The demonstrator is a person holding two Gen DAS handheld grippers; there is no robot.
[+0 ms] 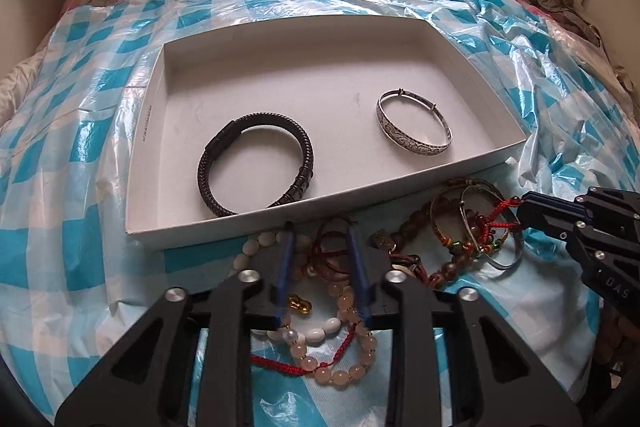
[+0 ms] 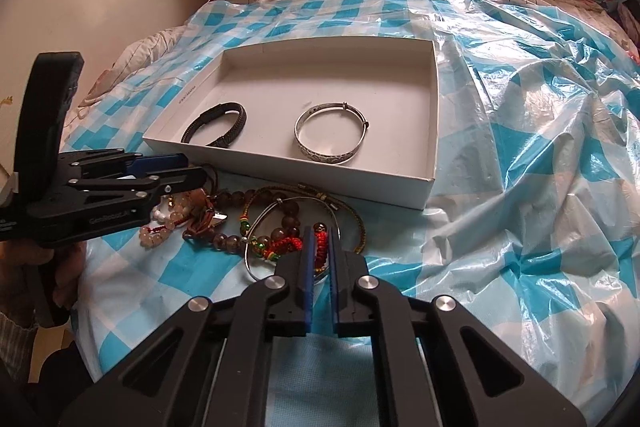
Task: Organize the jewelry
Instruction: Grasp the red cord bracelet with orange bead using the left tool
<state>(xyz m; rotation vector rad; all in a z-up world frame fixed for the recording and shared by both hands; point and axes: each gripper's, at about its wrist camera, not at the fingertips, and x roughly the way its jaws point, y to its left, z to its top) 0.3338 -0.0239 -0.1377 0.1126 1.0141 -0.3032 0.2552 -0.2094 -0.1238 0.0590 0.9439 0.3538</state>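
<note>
- Beyond the right gripper, the white box holds only the black bracelet and silver bangle.
- Between its closed fingers: the red cord bracelet; the bead pile under the narrow left gripper remains.

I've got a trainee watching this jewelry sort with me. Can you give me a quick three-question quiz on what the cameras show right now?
1. True or false: the white box already holds three bracelets.
2. What is the right gripper closed on?
A. the silver bangle
B. the red knotted cord
C. the black braided bracelet
3. Fill in: the left gripper is over the pale bead bracelet, which lies on the blue checked ____.

Key:
1. False; only the black braided bracelet and the silver bangle are inside.
2. B
3. plastic sheet
</note>
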